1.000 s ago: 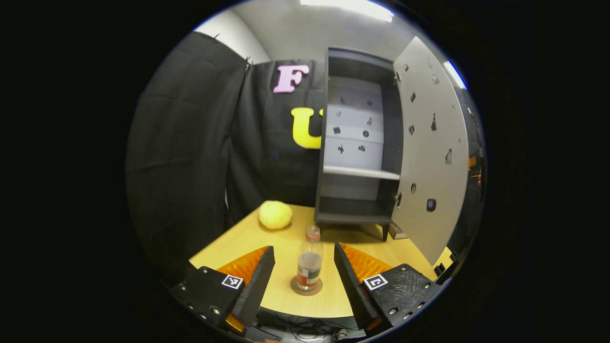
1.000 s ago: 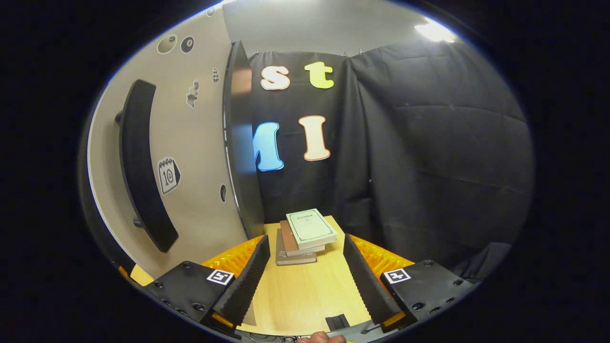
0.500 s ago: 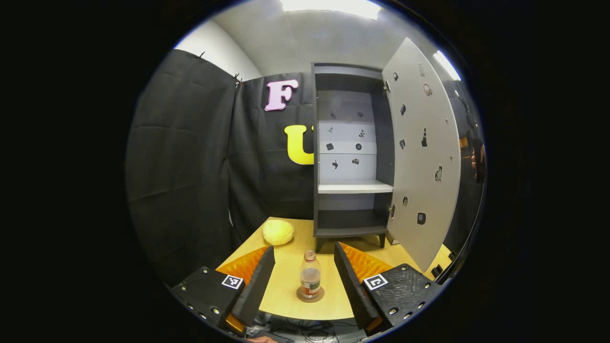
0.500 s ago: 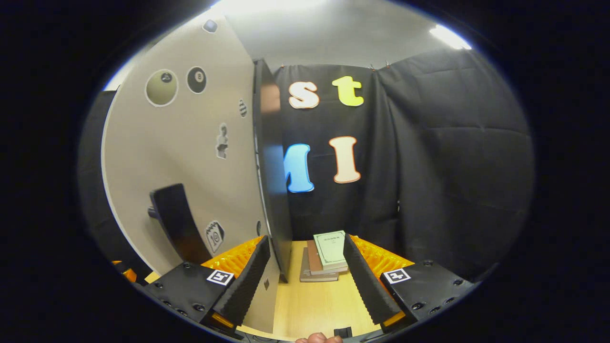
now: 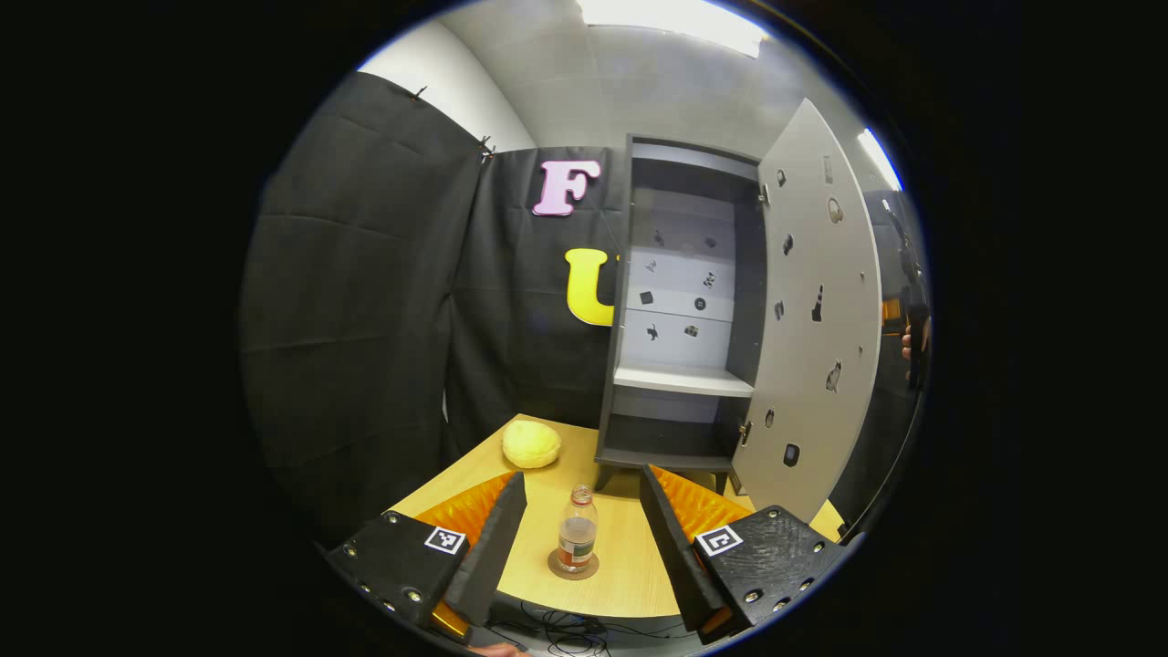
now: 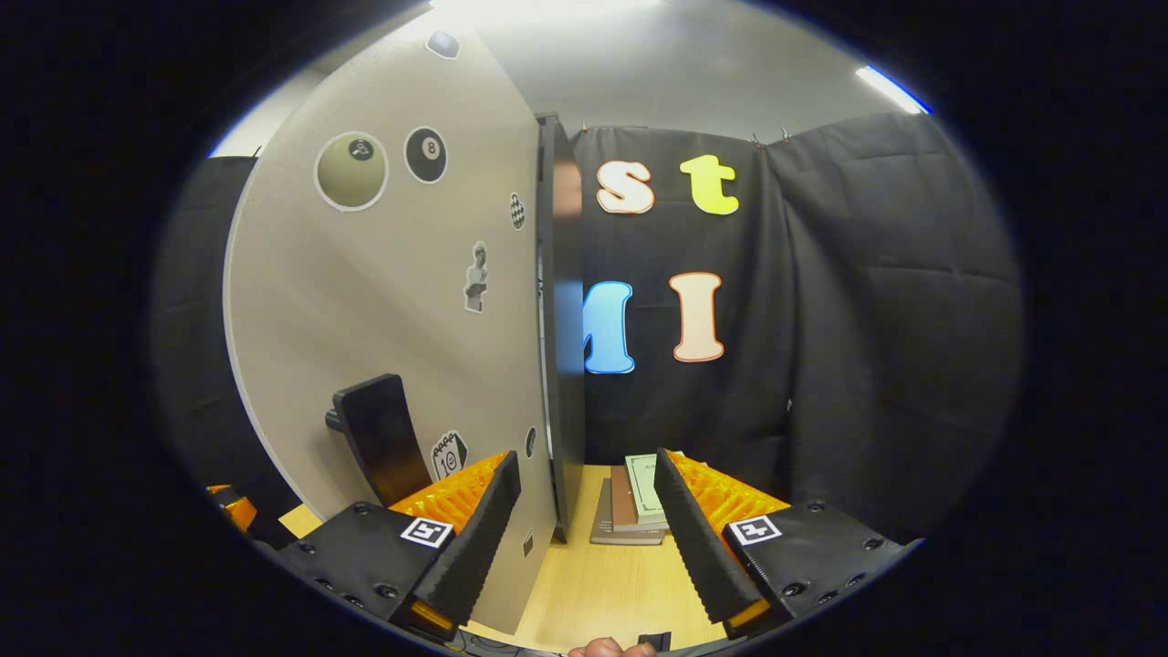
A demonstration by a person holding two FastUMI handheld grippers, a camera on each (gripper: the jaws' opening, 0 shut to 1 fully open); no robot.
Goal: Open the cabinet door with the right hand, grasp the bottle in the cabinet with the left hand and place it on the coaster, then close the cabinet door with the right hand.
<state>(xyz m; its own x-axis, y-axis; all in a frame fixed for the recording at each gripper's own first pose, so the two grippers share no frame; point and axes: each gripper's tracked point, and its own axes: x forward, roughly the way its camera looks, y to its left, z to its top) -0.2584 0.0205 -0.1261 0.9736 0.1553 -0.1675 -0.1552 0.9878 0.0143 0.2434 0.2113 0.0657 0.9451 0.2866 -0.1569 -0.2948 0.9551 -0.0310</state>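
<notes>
- While the left gripper point(image 5: 577, 538) hangs above the near edge of the table point(image 5: 630, 584), its two fingers are spread wide and hold nothing.
- Between those fingers and a little farther ahead, the bottle point(image 5: 577, 541) stands upright on the round coaster point(image 5: 573, 566), touching neither finger.
- Ahead of the left gripper and to its right stands the dark cabinet point(image 5: 675, 310), with a pale shelf point(image 5: 683, 380) across its middle.
- Its door point(image 5: 812, 328) is swung open on the right side of the cabinet, and small stickers are on the inner face.
- Ahead and to the left of the left gripper, a yellow round object point(image 5: 530, 443) lies on the table, near the cabinet's foot.
- At the far right edge of the left gripper view, beyond the door, part of a hand point(image 5: 907, 342) shows.
- On the other side, the right gripper point(image 6: 584, 529) also has its fingers well apart, with nothing between the pads.
- The edge of the door point(image 6: 558, 347) rises just ahead of this gripper, between its fingers, and I cannot tell if a finger touches it.
- The dark handle point(image 6: 379, 438) on the door's outer face is to the left of the left finger.
- Ahead and slightly right, a stack of books point(image 6: 630, 511) lies on the table.
</notes>
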